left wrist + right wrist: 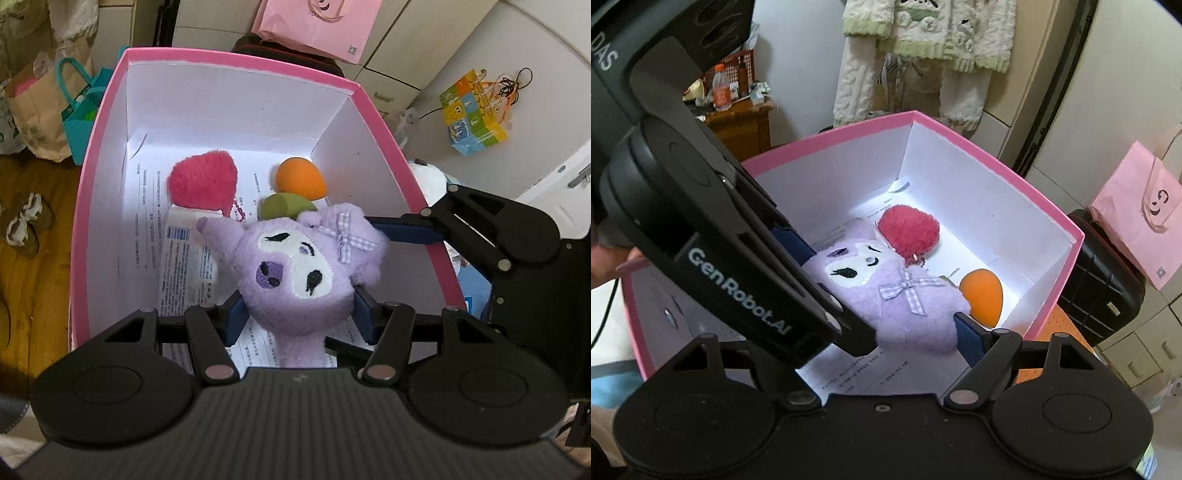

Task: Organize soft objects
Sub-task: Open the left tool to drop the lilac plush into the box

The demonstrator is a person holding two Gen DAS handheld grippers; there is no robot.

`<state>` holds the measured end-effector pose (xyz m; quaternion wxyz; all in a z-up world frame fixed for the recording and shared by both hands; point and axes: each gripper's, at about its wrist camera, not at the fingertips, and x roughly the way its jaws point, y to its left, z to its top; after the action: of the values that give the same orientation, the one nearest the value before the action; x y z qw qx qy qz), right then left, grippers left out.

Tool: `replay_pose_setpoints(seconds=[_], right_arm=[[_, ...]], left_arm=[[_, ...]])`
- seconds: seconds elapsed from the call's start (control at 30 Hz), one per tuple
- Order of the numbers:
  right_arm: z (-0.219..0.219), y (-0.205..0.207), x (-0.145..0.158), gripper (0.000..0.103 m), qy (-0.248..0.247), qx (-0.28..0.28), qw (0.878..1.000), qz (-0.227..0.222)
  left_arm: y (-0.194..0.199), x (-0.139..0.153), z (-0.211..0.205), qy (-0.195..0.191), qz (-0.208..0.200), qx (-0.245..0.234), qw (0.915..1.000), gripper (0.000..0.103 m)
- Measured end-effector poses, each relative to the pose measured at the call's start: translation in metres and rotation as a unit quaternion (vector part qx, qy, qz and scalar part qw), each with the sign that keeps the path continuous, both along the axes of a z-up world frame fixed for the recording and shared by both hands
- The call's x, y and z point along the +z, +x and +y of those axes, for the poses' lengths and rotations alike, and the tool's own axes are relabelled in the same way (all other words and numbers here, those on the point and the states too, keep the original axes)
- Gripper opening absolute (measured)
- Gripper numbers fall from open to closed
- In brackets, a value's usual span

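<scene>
Left gripper (299,308): both blue pads press the sides of the purple plush toy (303,266), pinching it by the lower head. The toy hangs over the open pink box (236,64), face up toward the camera, its checked bow at 1 o'clock on the head.

Right gripper (886,328): its fingers stand spread wide around the same toy (905,295). The right pad (969,341) lies against the plush at 4 o'clock; the left finger is hidden behind the left gripper's arm, so whether it grips cannot be told.

Box contents, left wrist view: a red fluffy heart (203,181) at 11 o'clock from the toy, an orange sponge egg (301,175) at 12 o'clock, a green sponge (282,206) just beside the toy's head. All lie on printed paper sheets (184,266) lining the white floor.

Surroundings: a pink paper bag (317,26) beyond the box at 12 o'clock, a teal bag (79,110) at 9 o'clock.
</scene>
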<state>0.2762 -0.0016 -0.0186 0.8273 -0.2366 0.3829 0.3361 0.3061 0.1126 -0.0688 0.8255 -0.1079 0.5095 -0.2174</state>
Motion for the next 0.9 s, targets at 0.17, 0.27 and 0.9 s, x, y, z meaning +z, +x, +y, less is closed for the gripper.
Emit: replay_pose_setpoints(seconds=[0.17,0.27,0.9], right_arm=[[-0.002,-0.005,-0.001,0.082,-0.013,0.01,1.0,-0.013],[-0.004,-0.009,0.002,0.082,-0.003,0.014,1.0,-0.007],[-0.052,-0.074,0.051,0.083,0.059,-0.001,0.997,-0.051]], left_arm=[[-0.01,0.007,-0.002,0.008,-0.012,-0.017,0.9997,0.068],[-0.021,0.014,-0.004,0.017,-0.027,-0.027,0.9991,0.069],[-0.112,0.088,-0.025,0.027,-0.154,-0.069,0.9852,0.082]])
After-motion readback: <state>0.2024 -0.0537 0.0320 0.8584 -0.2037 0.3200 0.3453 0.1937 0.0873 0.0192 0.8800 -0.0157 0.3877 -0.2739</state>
